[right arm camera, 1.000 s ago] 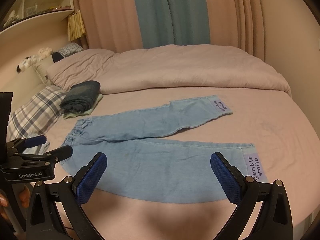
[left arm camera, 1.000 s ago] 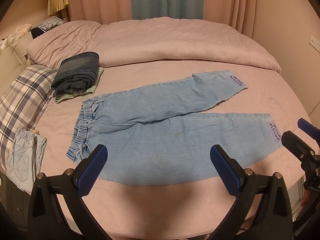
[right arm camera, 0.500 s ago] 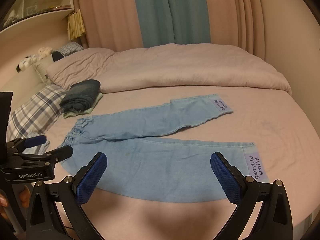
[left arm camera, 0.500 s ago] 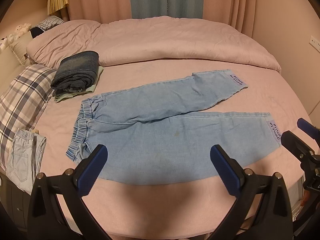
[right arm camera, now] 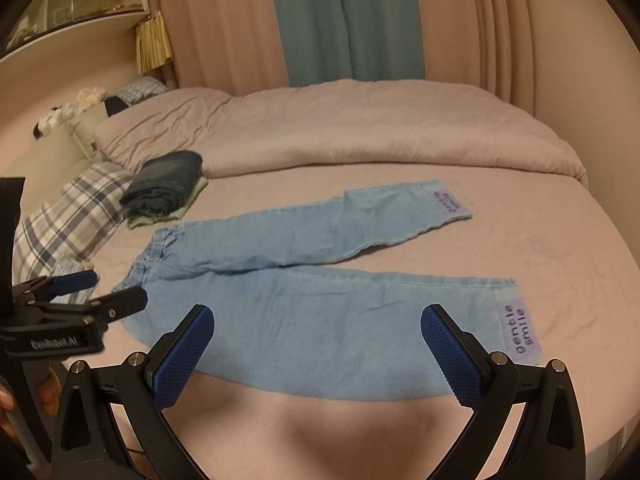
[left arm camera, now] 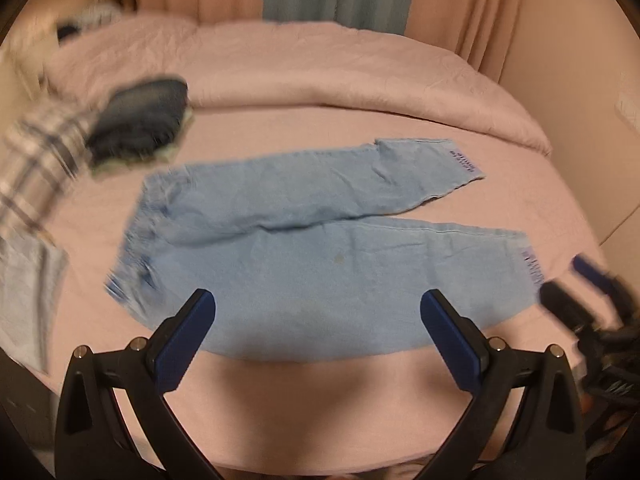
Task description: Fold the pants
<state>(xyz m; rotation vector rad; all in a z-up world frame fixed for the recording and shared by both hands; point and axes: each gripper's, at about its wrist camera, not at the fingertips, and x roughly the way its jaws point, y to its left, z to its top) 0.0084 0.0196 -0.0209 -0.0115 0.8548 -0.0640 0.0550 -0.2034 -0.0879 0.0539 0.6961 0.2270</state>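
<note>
1. Pink bed point(right arm camera: 520, 240) carries the pants point(right arm camera: 320, 320) flat, just ahead of both grippers.
2. Left gripper point(left arm camera: 318, 308) and right gripper point(right arm camera: 318, 320) hang spread, empty.
3. Pinch waistband and near cuff together, lifting evenly.

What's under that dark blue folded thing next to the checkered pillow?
A pale green folded cloth lies under the dark folded jeans; only its edges peek out. The rest is covered, so I can't tell what it is. Both rest on the pink bed sheet.
</note>
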